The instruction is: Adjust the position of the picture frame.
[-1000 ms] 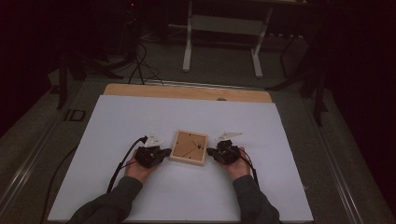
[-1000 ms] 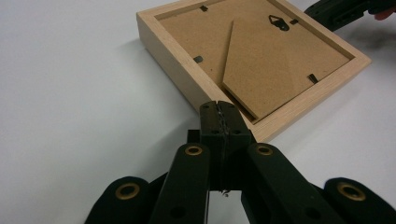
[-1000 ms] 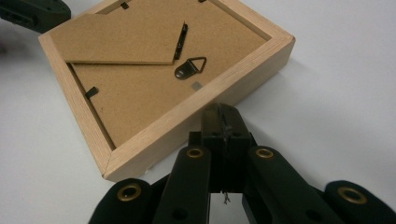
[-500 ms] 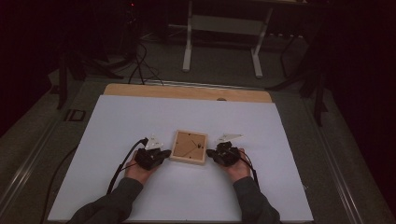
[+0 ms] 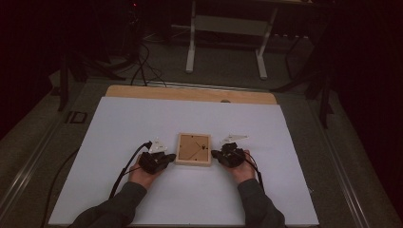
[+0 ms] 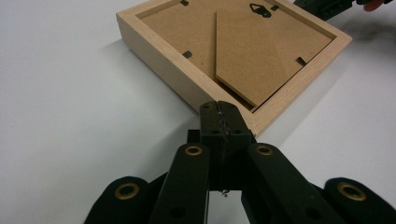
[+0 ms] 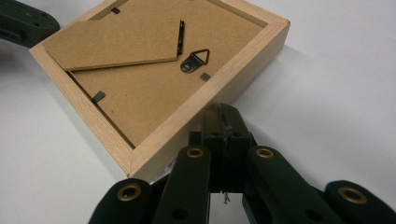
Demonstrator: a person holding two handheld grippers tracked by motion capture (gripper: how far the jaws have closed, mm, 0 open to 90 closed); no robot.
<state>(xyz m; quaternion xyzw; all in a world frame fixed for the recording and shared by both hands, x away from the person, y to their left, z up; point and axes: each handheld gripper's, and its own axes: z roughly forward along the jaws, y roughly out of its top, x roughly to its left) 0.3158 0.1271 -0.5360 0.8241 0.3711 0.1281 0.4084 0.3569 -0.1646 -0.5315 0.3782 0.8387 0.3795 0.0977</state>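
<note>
Seen from above, a small wooden picture frame [image 5: 193, 149] lies face down near the middle of a white table [image 5: 142, 118], toward its near edge. A person's two hands rest on the table either side of it: the left gripper [image 5: 161, 160] sits just beside the frame's left edge, the right gripper [image 5: 219, 155] just beside its right edge, each with a cable trailing back along the sleeve. In the left gripper view, the two black jaws are pressed together with nothing between them, their tip at the frame's near corner; the brown backing board [image 6: 224, 42] with its folded stand faces up. In the right gripper view, the jaws are likewise pressed together and empty, their tip against the frame's wooden side, and a small metal hanger [image 7: 194, 60] sits on the backing board.
</note>
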